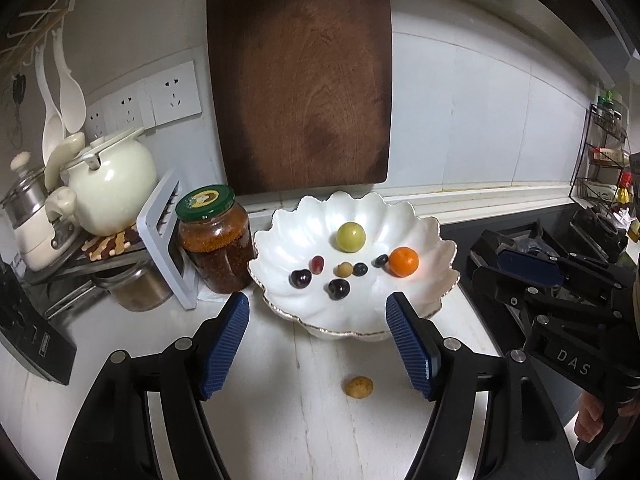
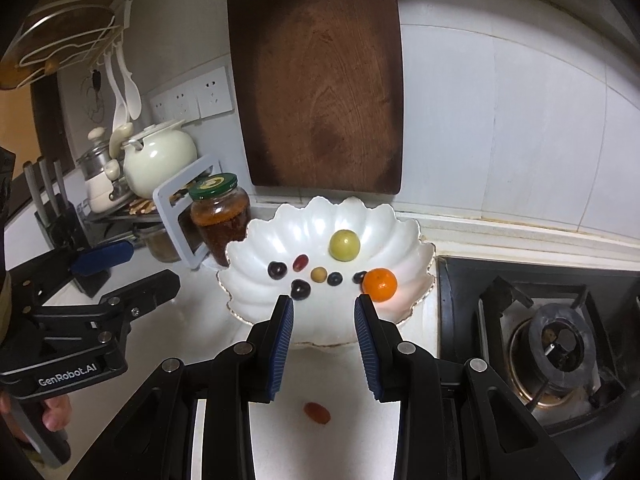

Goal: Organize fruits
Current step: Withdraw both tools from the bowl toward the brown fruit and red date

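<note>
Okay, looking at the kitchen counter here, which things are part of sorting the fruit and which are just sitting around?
Part of the job:
- white scalloped bowl
- orange, green fruit and small dark fruits in it
- yellow fruit on the counter
- red grape on the counter
- left tool, right tool, both open

Just lying about:
- cutting board
- jar
- teapot
- gas burner

A home kitchen: gas stove point(image 2: 560, 344) beside the table point(image 2: 336, 432), cutting board point(image 2: 320, 80) against tiled wall, teapot point(image 2: 158, 158), knife block point(image 2: 60, 232), wall sockets point(image 2: 192, 100), hanging spoons point(image 1: 60, 92).

White marbled counter point(image 1: 320, 432) with scalloped bowl point(image 1: 412, 220), sauce jar point(image 1: 216, 248), yellow fruit point(image 1: 359, 387), red grape point(image 2: 317, 413).
</note>
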The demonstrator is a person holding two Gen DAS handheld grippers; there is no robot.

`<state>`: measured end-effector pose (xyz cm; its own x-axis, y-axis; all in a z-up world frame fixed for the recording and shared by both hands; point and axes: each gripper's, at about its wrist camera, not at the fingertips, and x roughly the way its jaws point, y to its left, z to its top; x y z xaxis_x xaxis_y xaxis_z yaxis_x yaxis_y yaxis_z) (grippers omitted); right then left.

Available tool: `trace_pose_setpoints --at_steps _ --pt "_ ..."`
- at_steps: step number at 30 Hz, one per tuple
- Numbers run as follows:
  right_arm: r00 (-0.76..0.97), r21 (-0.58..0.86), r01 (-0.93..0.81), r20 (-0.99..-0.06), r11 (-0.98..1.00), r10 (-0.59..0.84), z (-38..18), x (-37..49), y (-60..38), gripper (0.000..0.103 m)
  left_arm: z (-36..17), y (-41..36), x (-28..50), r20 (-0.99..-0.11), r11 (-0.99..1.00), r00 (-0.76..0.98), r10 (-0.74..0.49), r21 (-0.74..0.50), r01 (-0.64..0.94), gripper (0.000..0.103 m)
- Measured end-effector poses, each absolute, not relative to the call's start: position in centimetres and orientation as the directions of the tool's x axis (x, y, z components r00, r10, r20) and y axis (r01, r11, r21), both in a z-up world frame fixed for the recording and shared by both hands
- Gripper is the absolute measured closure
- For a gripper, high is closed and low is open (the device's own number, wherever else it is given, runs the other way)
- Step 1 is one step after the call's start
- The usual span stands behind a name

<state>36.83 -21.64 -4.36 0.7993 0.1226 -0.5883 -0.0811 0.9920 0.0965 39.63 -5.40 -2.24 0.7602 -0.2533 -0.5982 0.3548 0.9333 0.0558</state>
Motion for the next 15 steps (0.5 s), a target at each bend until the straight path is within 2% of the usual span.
trace_pose_setpoints --at_steps 15 --pt "0.764 0.117 -0.097 -0.628 0.988 0.15 -6.7 35.4 -20.9 0.07 -5.0 -4.8 38.4 -0.64 0.929 0.726 -0.253 0.05 0.367 0.032"
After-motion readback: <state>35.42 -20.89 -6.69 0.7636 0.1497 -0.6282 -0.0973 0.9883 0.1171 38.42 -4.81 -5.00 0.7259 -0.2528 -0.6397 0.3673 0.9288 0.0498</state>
